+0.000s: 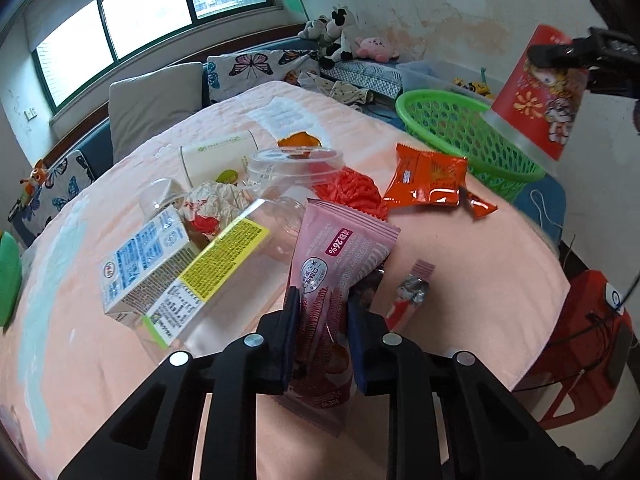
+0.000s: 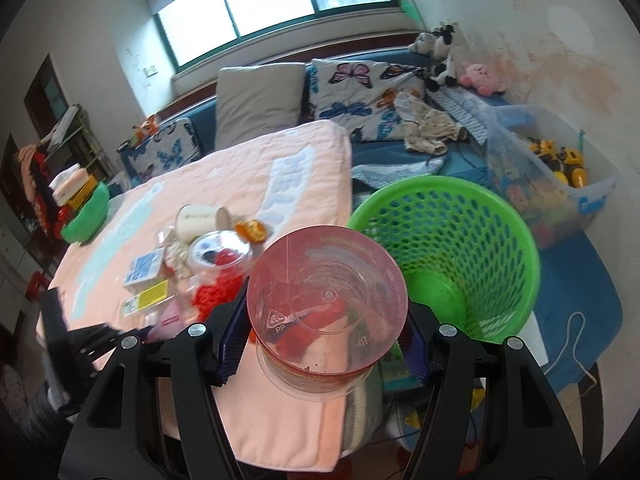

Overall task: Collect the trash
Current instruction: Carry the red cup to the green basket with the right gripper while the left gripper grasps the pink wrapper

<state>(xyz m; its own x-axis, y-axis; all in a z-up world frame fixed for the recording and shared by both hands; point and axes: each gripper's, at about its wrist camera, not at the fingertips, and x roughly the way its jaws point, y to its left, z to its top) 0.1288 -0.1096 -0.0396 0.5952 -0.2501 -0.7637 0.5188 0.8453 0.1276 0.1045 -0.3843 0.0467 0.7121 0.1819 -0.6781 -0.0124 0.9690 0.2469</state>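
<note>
Two pieces of rubbish are in hand at once, and the green perforated plastic basket (image 2: 448,248) beside the pink quilted tabletop (image 1: 460,264) is the landmark for both. Right gripper (image 2: 324,340) has its jaws spread wide and pressed on the sides of a clear plastic cup with a red printed sleeve (image 2: 328,300), carried bottom-forward just short of the basket's near rim and not yet over its mouth. Left gripper (image 1: 324,320), well away from the basket over the table's near side, has its jaws pinching a pink snack wrapper (image 1: 332,276) that reaches out past the tips. Between that wrapper and the basket lie an orange foil packet (image 1: 426,180) and a red mesh net (image 1: 352,192); farther from the basket sits a white and blue drink carton (image 1: 156,264). Letting the cup go now would probably drop it on the rim or the table edge, since it hangs short of the opening. Thin, slick film could also slide out of the left pinch during the carry.
</note>
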